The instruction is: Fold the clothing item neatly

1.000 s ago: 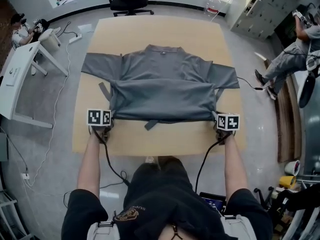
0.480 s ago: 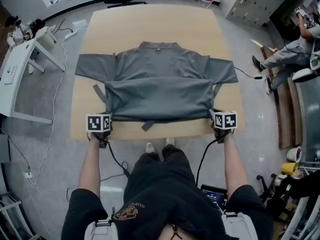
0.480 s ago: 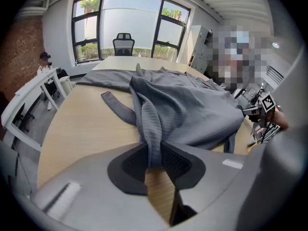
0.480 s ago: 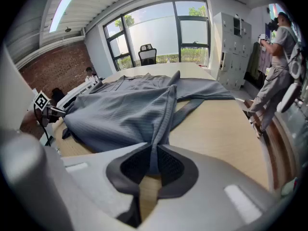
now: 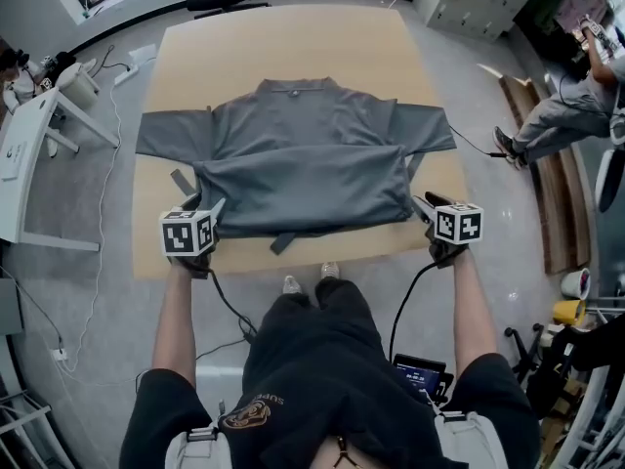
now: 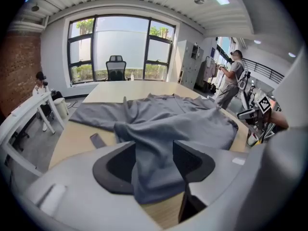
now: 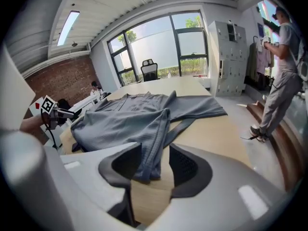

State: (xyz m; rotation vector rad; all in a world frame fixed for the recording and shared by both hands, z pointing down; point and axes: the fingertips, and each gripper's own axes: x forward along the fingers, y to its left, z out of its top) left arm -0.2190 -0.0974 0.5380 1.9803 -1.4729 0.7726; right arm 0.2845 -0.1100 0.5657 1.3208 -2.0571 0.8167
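A grey short-sleeved garment [image 5: 303,159] lies flat on the wooden table [image 5: 293,47]. Its collar points away from the person and its sleeves are spread to either side. The lower half is folded up over the middle, so a doubled edge runs along the near side, close to the table's front edge.

The left gripper [image 5: 207,211] sits at the near left corner of that fold, and the right gripper [image 5: 422,203] at the near right corner. Each reaches in from the table's front with the person's arm behind it.

In the left gripper view the left gripper's [image 6: 154,162] jaws are opening. A loose tongue of the garment [image 6: 168,124] runs between them and lies on the wood. The cloth fills most of the gap, and it may be brushing the pads' inner edges; the view is too distorted to settle that. It does not look pinched.

In the right gripper view the right gripper's [image 7: 155,165] jaws are likewise opening. The folded side edge of the garment [image 7: 130,119] lies between them as a narrow band, with bare table showing on both sides, so the pads stand clear of it.

A flat strip of the same grey cloth [image 5: 283,242] pokes out from under the near edge, between the two grippers.
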